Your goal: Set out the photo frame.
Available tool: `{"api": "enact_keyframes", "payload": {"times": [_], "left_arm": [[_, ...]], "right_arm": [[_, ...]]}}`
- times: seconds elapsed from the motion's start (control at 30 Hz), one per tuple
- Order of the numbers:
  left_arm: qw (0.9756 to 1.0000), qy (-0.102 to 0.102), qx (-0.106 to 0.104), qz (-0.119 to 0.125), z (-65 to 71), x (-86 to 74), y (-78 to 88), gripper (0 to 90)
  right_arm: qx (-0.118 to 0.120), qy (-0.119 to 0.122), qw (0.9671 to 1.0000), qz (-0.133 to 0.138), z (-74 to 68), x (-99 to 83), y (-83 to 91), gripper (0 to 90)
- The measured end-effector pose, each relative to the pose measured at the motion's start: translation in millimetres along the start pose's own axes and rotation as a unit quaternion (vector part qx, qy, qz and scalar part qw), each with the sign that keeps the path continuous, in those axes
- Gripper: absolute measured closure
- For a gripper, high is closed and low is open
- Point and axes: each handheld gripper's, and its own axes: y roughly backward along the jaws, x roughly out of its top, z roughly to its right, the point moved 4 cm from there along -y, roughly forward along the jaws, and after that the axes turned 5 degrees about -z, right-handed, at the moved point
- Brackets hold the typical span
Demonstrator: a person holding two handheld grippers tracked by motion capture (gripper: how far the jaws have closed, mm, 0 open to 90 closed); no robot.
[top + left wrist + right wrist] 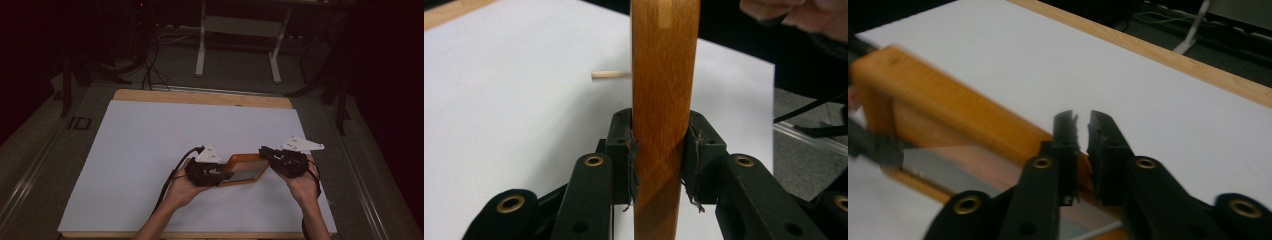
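Right now I have the wooden frame [245, 169] low and right of centre in the high view, lifted between both hands above the white table cover [150, 150]. My left gripper [216, 176] is clamped on the frame's left rail; in the left gripper view that rail [664, 100] runs straight up the middle of the picture with a pad [631, 165] pressed tight against each side. My right gripper [1082, 131] sits at the centre of its own view with its jaws slightly apart, a thin gap between the tips, and nothing pinched; the frame [948, 120] lies behind and to the left of them.

I judge the frame stiff and fairly light, but its varnished wood looks smooth, so it could slide in the pads. The panel inside it [943, 170] reflects like glass or a mirror, so I would treat it as fragile and grip only the rails, mid-length. A small dowel peg [610, 75] sticks out beside the rail; I would keep the pads off it.
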Motion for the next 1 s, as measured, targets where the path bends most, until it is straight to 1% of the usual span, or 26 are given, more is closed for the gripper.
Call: {"api": "enact_keyframes", "payload": {"times": [0.07, 0.1, 0.13, 0.17, 0.2, 0.27, 0.4, 0.47, 0.5, 0.63, 0.67, 0.83, 0.9, 0.97, 1.0], "left_arm": [[0.9999, -0.009, -0.010, -0.010, -3.1, 4.3, 5.6, 69.3], [0.9998, -0.009, -0.014, -0.012, -4.0, 5.7, 7.6, 69.3], [0.9998, -0.009, -0.014, -0.012, -4.0, 5.7, 7.6, 69.3], [0.9995, -0.016, -0.024, -0.015, -7.1, 9.9, 13.3, 69.3], [0.9993, -0.019, -0.027, -0.016, -8.2, 11.7, 15.8, 69.3], [0.9991, -0.025, -0.031, -0.017, -9.8, 15.3, 20.3, 69.2], [0.9986, -0.035, -0.035, -0.017, -12.0, 22.6, 27.2, 69.2], [0.9983, -0.041, -0.037, -0.019, -12.9, 27.0, 29.5, 69.2], [0.9981, -0.045, -0.037, -0.021, -13.1, 29.3, 30.5, 69.2], [0.9969, -0.062, -0.042, -0.024, -12.0, 35.8, 30.5, 69.1], [0.9966, -0.065, -0.044, -0.024, -11.5, 36.5, 29.8, 69.1], [0.9960, -0.074, -0.046, -0.019, -9.7, 38.7, 27.0, 68.8], [0.9962, -0.075, -0.041, -0.018, -10.7, 39.4, 26.5, 68.8], [0.9968, -0.073, -0.029, -0.015, -14.4, 40.4, 26.2, 68.2], [0.9970, -0.072, -0.027, -0.016, -15.9, 40.5, 26.4, 67.3]], "right_arm": [[0.011, 0.005, 0.9999, 0.004, -0.8, 0.8, 2.4, 72.3], [0.018, 0.010, 0.9998, 0.008, -1.5, 1.2, 3.4, 69.2], [0.018, 0.010, 0.9998, 0.008, -1.5, 1.2, 3.4, 69.2], [0.023, 0.012, 0.9996, 0.010, -2.3, 1.3, 4.1, 67.5], [0.039, 0.021, 0.9989, 0.018, -4.5, 1.7, 5.8, 64.0], [0.052, 0.024, 0.9981, 0.022, -6.6, 2.2, 7.0, 61.3], [0.077, 0.036, 0.9962, 0.022, -11.6, 3.2, 6.8, 55.1], [0.098, 0.042, 0.9940, 0.022, -15.2, 3.8, 5.8, 51.7], [0.105, 0.047, 0.9932, 0.019, -17.2, 4.1, 5.0, 48.5], [0.120, 0.065, 0.9905, 0.012, -24.0, 5.0, -1.3, 41.8], [0.126, 0.071, 0.9894, 0.011, -25.4, 5.4, -3.3, 40.2], [0.153, 0.083, 0.9848, 0.005, -31.7, 5.9, -15.7, 37.5], [0.158, 0.087, 0.9836, 0.003, -33.0, 5.4, -19.7, 37.9], [0.148, 0.092, 0.9847, 0.003, -33.8, 5.0, -20.6, 39.3], [0.144, 0.092, 0.9853, 0.004, -33.6, 4.9, -20.3, 41.3]]}}
